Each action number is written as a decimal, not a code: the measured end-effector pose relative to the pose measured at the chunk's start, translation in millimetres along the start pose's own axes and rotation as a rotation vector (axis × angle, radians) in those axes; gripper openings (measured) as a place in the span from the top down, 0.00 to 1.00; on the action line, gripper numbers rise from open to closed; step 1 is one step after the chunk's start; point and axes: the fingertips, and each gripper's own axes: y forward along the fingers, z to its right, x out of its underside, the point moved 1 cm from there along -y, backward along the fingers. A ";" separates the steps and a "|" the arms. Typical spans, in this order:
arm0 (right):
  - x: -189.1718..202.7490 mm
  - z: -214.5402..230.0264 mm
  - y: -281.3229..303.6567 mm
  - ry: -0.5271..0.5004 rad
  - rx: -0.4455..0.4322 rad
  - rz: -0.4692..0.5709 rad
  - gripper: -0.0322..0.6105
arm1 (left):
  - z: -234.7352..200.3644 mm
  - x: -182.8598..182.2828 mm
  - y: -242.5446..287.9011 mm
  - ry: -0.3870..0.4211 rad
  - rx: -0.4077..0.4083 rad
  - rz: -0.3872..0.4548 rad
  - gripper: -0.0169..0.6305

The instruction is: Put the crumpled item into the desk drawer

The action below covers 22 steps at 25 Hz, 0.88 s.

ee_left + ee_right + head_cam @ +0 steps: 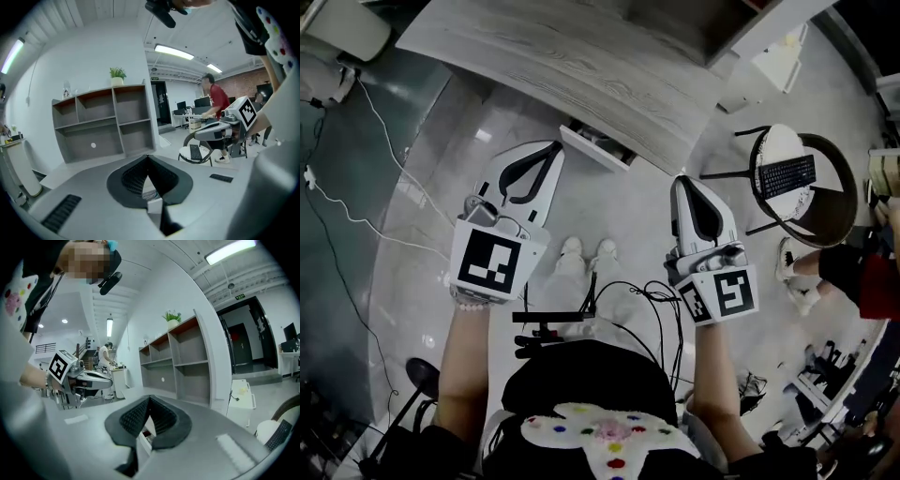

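Black square markers (490, 262) cap left tool (553, 148) and right tool (680, 181).

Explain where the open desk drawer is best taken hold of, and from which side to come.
Probably the top edge of the white front panel of the drawer, coming from above on the person's side. The drawer stands pulled out from under the desk, so that thin edge is free and faces up.
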 end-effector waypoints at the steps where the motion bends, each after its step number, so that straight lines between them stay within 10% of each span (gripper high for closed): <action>1: -6.8 -1.7 -3.1 -0.004 0.005 0.009 0.94 | -0.2 -5.7 -7.5 -0.015 -0.003 0.013 0.96; 22: -72.1 -38.2 -32.6 -0.056 -0.010 0.081 0.94 | 6.2 -39.9 -86.9 -0.061 -0.079 0.054 0.96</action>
